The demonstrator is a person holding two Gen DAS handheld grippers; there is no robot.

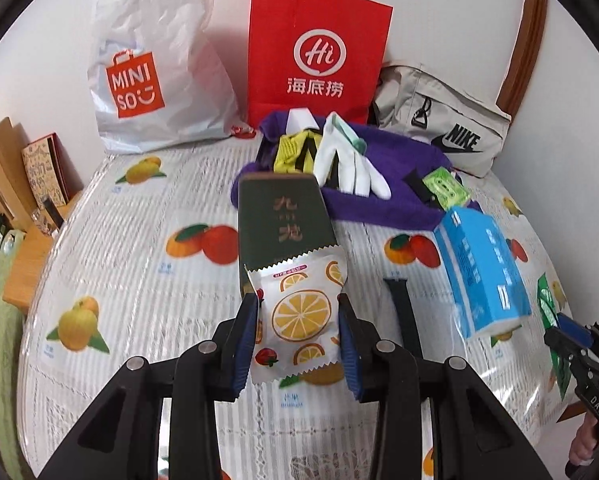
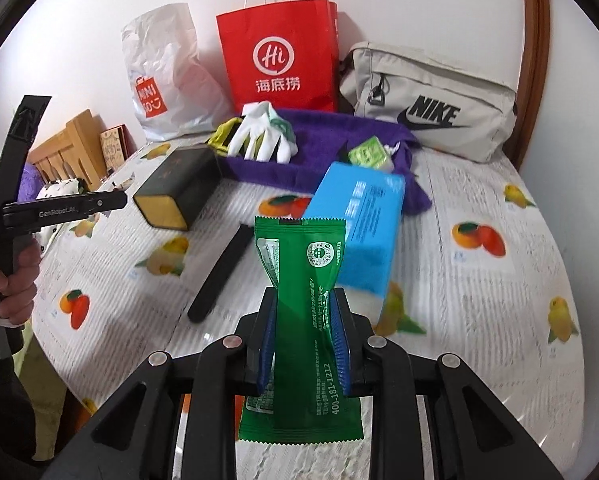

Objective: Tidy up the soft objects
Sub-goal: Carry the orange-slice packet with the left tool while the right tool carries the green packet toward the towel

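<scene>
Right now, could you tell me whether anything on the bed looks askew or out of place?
The blue tissue pack sits tilted, its far end propped on the purple towel. The dark green box lies on its side. A white glove sprawls loosely across the towel.

Bare fruit-printed tablecloth (image 1: pixel 139 248) is left open on the left side. The middle is blocked by a dark green rectangular box (image 1: pixel 279 216), a black flat strap (image 2: pixel 219 276) and a blue tissue pack (image 2: pixel 359 220); the back is filled by a purple towel (image 1: pixel 379 200).
</scene>
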